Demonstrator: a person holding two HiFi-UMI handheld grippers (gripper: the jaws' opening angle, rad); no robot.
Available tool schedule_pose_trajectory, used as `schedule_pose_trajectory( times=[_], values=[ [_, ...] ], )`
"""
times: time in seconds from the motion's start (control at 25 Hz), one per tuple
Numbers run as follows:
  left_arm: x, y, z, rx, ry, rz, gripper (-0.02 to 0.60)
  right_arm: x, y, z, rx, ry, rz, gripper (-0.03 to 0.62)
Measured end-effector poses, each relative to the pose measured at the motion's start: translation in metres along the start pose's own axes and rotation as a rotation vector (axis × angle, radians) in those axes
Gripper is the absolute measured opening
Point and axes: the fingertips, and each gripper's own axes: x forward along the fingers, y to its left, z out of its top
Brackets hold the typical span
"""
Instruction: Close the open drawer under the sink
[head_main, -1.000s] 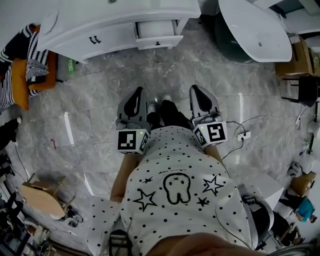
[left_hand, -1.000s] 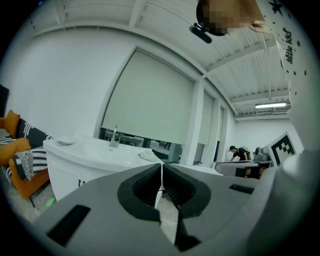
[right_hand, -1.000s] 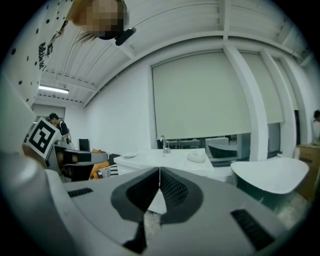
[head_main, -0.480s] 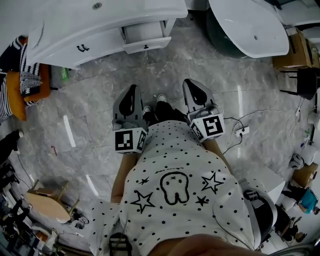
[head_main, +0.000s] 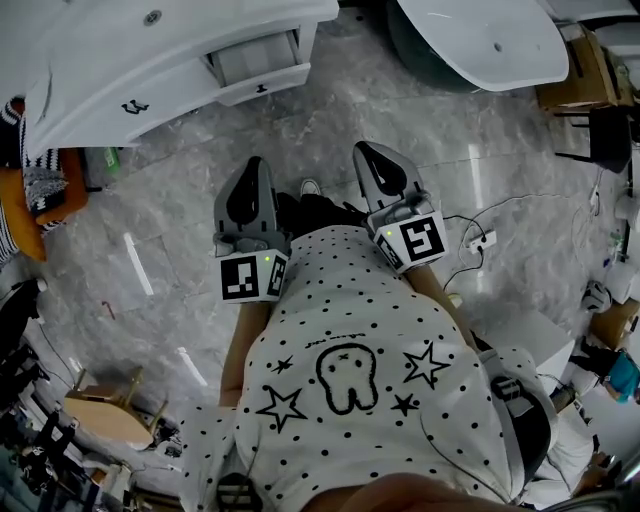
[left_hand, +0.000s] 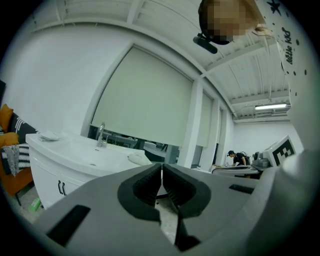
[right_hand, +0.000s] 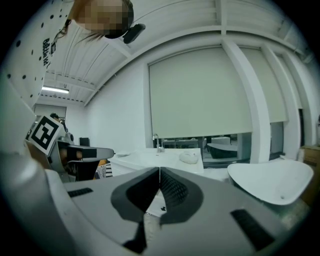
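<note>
The white sink cabinet (head_main: 150, 75) stands at the top left of the head view, with its open drawer (head_main: 258, 62) pulled out toward the floor. My left gripper (head_main: 254, 165) and right gripper (head_main: 364, 150) are held side by side over the marble floor, well short of the drawer and touching nothing. In the left gripper view the jaws (left_hand: 161, 169) are shut and empty, with the cabinet (left_hand: 60, 165) and faucet (left_hand: 101, 135) ahead on the left. The right gripper (right_hand: 159, 171) is shut and empty too, and the drawer's small black knob (right_hand: 163, 208) shows just below its tips.
A white bathtub (head_main: 480, 40) stands at the top right. An orange seat with a striped cushion (head_main: 40, 190) is at the left, a wooden stool (head_main: 100, 412) at the lower left. Cables and a power strip (head_main: 478, 240) lie on the floor at the right, near cardboard boxes (head_main: 575, 80).
Both grippers have moved forward over the floor with the person. The cabinet and drawer have slid to the left in the head view. The jaws have stayed shut.
</note>
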Motion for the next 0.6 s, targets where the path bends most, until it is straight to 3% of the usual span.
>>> schedule_pose_trajectory(
  times=[0.24,0.6],
  values=[
    [0.008,0.0,0.002,0.008,0.003,-0.006,0.015,0.006,-0.006,0.002,0.01,-0.002,-0.002,0.015],
    [0.026,0.04,0.016,0.007,-0.002,0.009,0.015,0.04,-0.002,0.01,0.015,0.004,-0.022,0.015]
  ],
)
